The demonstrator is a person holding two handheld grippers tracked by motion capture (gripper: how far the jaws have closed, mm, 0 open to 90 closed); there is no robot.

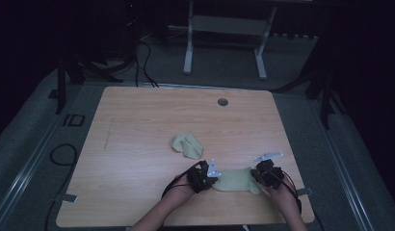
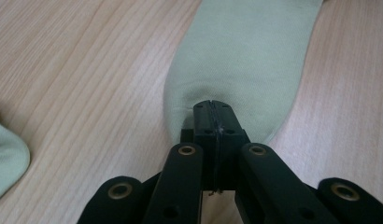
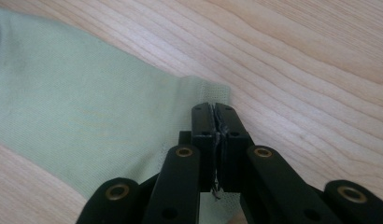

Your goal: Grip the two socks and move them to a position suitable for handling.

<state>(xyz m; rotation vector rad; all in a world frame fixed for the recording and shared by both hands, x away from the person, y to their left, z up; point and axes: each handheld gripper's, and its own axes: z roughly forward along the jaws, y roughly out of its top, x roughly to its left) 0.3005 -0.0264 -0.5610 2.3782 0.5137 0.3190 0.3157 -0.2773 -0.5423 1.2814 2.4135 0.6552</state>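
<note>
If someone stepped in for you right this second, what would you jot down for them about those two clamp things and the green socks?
Left gripper: jaws shut, pinching the rounded end of the flat sock.
Right gripper: jaws shut on the other end of that sock, at its ribbed edge.
The flat sock lies stretched between the two grippers near the front edge of the table, flat on the wood.
The second sock lies bunched up farther back, toward the table's middle, untouched.
Done: one sock gripped at both ends and spread out.
Left, probably: folding this sock or pairing it with the other; neither has been started.
</note>
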